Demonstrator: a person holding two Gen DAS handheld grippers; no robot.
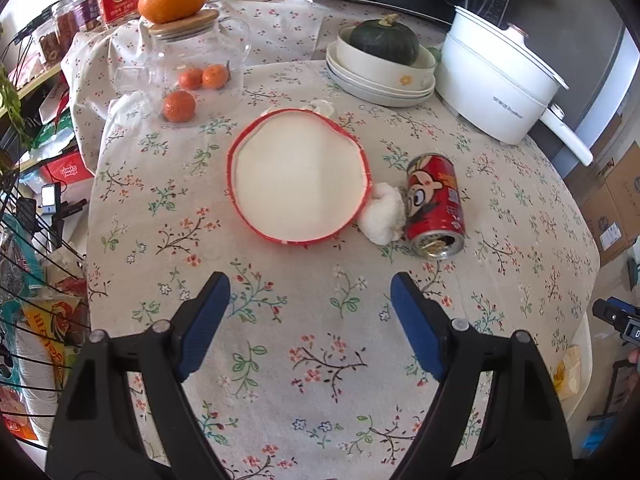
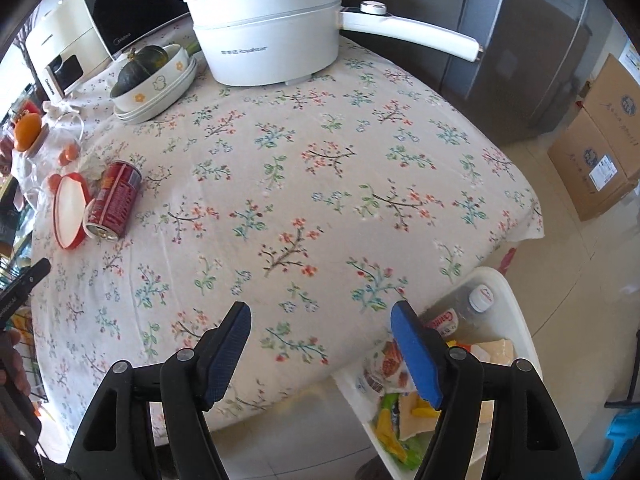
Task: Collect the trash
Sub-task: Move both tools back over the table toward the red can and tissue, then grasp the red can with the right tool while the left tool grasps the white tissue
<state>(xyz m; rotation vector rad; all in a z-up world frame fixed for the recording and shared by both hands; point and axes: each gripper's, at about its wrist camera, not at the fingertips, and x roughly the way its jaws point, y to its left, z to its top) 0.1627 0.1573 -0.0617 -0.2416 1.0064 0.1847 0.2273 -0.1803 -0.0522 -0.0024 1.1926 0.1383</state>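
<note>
The red can lies on its side on the floral tablecloth, and everything else is best placed from it. Touching its left flank is a crumpled white tissue, and just beyond the tissue sits a shallow red-rimmed paper lid, white inside. The can's long axis runs roughly away from the left gripper, with the open, dented mouth turned toward it.

The left gripper's jaws stand spread wide with nothing between them — only bare cloth shows in the gap. The can lies ahead of them and off to the right, near but not yet within reach of the pads.

The right gripper is likewise spread and empty. From its view the can is well apart, far off to the left, while a white bin already holding wrappers and a bottle sits just below the table edge by its right finger.

So the left hand looks the nearer one for the can. Since the can's axis points along the approach, the jaws would likely close across its round sides rather than its ends, after shifting rightward.
</note>
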